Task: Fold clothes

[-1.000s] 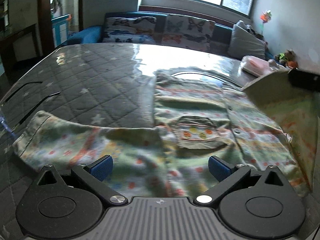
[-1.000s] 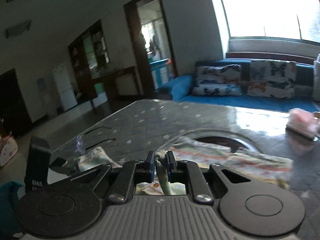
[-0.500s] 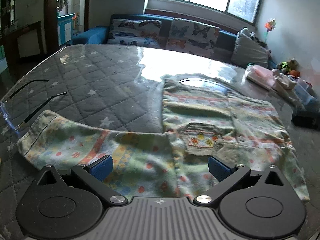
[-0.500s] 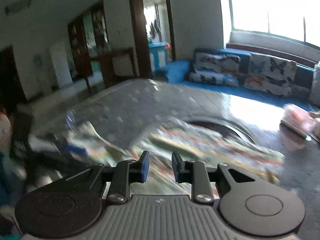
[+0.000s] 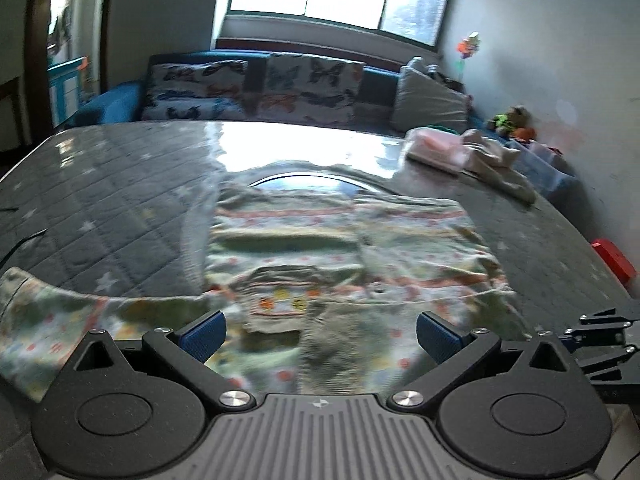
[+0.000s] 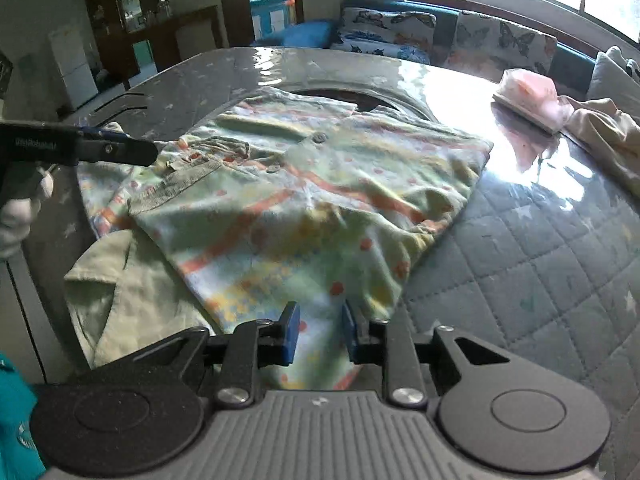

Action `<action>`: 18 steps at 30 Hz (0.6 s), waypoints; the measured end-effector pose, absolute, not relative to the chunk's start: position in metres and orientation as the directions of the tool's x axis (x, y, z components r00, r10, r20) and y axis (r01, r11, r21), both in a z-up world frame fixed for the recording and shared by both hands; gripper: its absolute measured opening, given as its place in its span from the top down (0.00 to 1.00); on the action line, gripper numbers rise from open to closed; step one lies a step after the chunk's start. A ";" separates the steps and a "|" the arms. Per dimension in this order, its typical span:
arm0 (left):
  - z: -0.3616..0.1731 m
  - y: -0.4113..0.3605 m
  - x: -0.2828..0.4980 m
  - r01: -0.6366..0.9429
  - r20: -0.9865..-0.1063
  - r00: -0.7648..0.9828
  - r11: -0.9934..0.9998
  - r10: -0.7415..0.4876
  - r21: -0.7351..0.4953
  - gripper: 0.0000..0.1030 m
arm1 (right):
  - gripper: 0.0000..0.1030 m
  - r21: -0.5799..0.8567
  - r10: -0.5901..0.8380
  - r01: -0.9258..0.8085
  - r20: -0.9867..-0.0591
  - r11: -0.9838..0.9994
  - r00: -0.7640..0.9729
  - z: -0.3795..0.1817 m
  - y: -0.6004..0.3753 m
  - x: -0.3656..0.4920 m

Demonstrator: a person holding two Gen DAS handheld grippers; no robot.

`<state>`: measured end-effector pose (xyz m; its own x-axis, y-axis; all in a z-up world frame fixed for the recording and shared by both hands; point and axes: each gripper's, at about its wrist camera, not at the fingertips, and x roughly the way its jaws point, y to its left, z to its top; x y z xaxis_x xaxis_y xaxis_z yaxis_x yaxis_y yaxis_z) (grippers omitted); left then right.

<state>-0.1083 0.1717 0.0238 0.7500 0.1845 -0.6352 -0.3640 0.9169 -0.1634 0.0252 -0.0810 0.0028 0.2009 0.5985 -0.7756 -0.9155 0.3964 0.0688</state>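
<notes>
A pale green shirt with orange stripes, dots and a chest pocket lies flat on the quilted table. One side of the shirt is folded over the body. Its other sleeve stretches out to the left. My left gripper hovers open and wide over the shirt's near edge, holding nothing. In the right wrist view my right gripper stands open with a narrow gap, low over the folded edge. Cloth shows through the gap, but the pads do not press it. The left gripper reaches in from the left there.
A folded pink item and a beige cloth lie at the table's far right. A red object sits near the right edge. A sofa with butterfly cushions stands behind. A gloved hand holds the left gripper.
My right gripper let go of the shirt side it had carried over, and that side now lies flat on the body. It then drew back lower. The left gripper tilted up slightly.
</notes>
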 end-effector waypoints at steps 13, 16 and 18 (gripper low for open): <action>0.008 0.147 -0.087 -0.210 -0.608 0.792 0.961 0.058 -0.182 0.09 | 0.79 0.041 0.658 -0.895 -0.693 0.444 0.295 0.010 -0.055 0.057; 0.000 0.150 -0.082 -0.219 -0.629 0.775 0.959 0.060 -0.178 0.11 | 0.83 0.043 0.631 -0.883 -0.716 0.467 0.299 -0.003 -0.055 0.066; -0.006 0.155 -0.080 -0.237 -0.650 0.757 0.956 0.071 -0.172 0.13 | 0.84 0.034 0.625 -0.882 -0.718 0.471 0.306 -0.002 -0.058 0.065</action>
